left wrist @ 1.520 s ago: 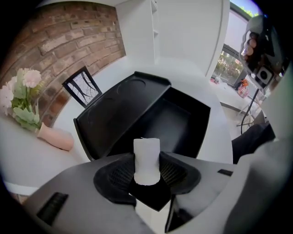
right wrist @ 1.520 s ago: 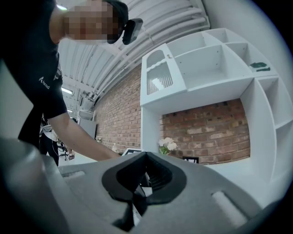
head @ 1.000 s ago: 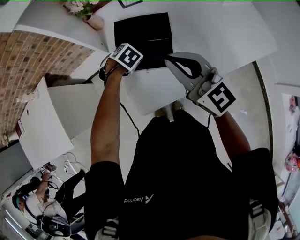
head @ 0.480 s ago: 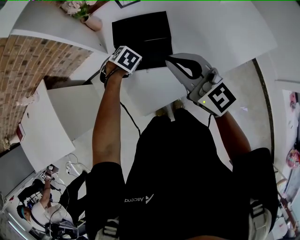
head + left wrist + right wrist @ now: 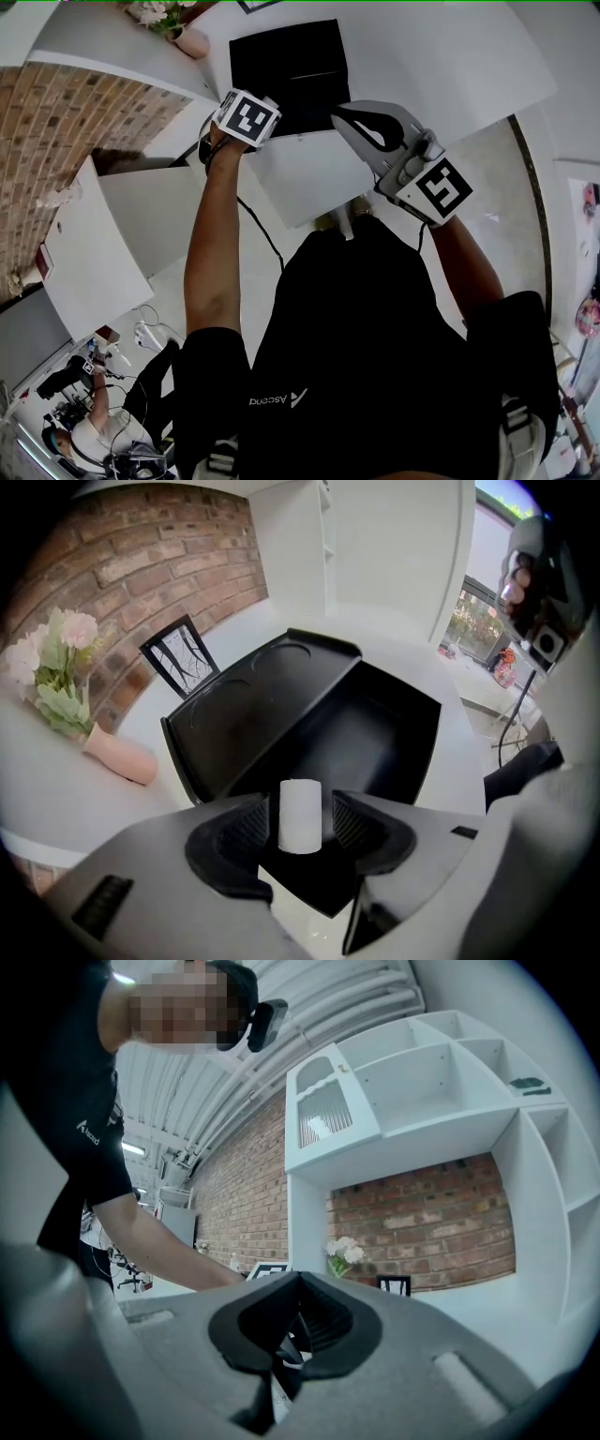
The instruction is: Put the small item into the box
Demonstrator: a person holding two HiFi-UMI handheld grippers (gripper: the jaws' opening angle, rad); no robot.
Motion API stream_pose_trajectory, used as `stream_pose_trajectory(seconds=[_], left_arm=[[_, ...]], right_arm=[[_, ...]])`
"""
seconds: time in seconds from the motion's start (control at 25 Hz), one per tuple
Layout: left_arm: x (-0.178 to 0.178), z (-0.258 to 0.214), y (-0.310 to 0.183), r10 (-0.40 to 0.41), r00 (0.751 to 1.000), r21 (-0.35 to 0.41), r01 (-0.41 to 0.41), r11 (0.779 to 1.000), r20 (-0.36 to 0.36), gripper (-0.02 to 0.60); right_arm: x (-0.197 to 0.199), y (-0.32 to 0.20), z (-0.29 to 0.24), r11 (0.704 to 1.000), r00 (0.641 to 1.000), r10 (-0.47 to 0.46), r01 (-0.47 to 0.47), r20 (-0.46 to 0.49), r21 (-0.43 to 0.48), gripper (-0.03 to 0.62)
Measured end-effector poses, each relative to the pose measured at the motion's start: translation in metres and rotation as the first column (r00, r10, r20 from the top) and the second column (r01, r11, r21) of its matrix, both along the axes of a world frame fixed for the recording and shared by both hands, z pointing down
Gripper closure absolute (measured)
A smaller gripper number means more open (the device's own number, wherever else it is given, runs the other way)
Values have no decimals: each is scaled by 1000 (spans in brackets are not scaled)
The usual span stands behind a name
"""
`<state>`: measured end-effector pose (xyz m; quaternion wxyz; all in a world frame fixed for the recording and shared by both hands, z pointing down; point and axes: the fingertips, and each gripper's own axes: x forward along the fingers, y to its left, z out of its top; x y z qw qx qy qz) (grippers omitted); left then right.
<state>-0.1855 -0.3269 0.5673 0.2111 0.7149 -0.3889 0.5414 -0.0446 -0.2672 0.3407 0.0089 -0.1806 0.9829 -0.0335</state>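
The small item, a white cylinder (image 5: 300, 815), stands upright between the jaws of my left gripper (image 5: 300, 829), over the near part of the open black box (image 5: 380, 733). The jaws are opening. A dark gap shows between the cylinder and the right pad (image 5: 347, 819), so the pads no longer press on it. The box's lid (image 5: 248, 710) lies folded back to the left. In the head view the left gripper's marker cube (image 5: 247, 117) hides its jaws at the box's (image 5: 286, 66) near edge. My right gripper (image 5: 345, 118) hovers just right of it, shut and empty (image 5: 298, 1283).
The box sits on a white table (image 5: 319, 183). A pink vase (image 5: 117, 757) with flowers and a small picture frame (image 5: 178, 658) stand left of the box. A white shelf unit (image 5: 441, 1082) and a brick wall lie behind. Another person (image 5: 94, 441) is off at the lower left.
Both grippers stay almost where they were at the box's near edge. The head view shifts only slightly.
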Motion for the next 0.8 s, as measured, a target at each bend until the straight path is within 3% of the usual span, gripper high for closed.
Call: stream_pose_trajectory(seconds=[0.16, 0.28, 0.4, 0.52, 0.64, 0.8], left_arm=[[-8, -29, -1, -15, 1000, 83, 15, 996, 2, 376], [0, -59, 3, -40, 993, 154, 56, 987, -108, 376], [11, -100, 3, -35, 971, 278, 102, 955, -238, 376], [25, -144, 7, 23, 927, 405, 140, 904, -374, 392], [41, -187, 18, 112, 866, 529, 190, 827, -487, 448], [62, -229, 41, 230, 791, 639, 247, 728, -567, 521]], right_arm=[[-7, -3, -1, 1000, 1000, -3, 3, -3, 3, 592], [-14, -6, -3, 1000, 1000, -11, 11, -4, 5, 592], [-19, -9, -7, 1000, 1000, -13, 13, 4, 4, 592], [-22, -12, -12, 1000, 1000, -14, 14, 26, 25, 592], [-25, -11, -17, 999, 999, -13, 12, 30, 35, 592], [-30, -2, -25, 999, 999, -24, 22, 46, 34, 592]])
